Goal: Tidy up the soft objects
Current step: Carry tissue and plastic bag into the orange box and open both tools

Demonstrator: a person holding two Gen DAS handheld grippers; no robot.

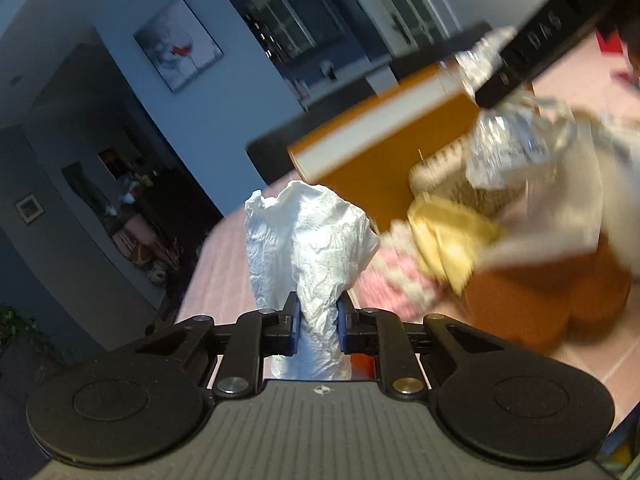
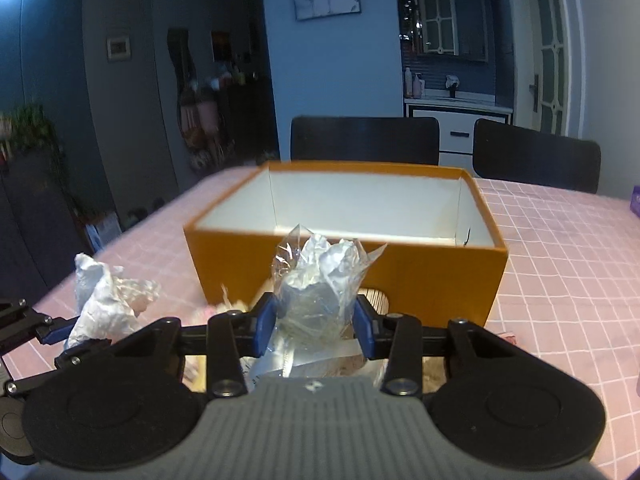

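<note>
My left gripper (image 1: 317, 316) is shut on a crumpled white paper towel (image 1: 308, 240), held above the pink table; the towel also shows at the left in the right wrist view (image 2: 106, 300). My right gripper (image 2: 315, 320) is shut on a crinkled clear plastic bag (image 2: 316, 280), just in front of the open orange box (image 2: 400, 284). In the left wrist view the right gripper's finger (image 1: 532, 52) pinches the same plastic bag (image 1: 512, 144) beside the orange box (image 1: 380, 160). A pile of soft things lies there: a yellow cloth (image 1: 448, 236), a pink-and-white knit (image 1: 404, 280), a brown soft item (image 1: 552, 296).
The pink checked tablecloth (image 2: 560, 264) covers the table. Two black chairs (image 2: 364, 140) stand behind the far edge. The box interior (image 2: 352, 204) is white. A purple item (image 2: 635, 200) sits at the right edge.
</note>
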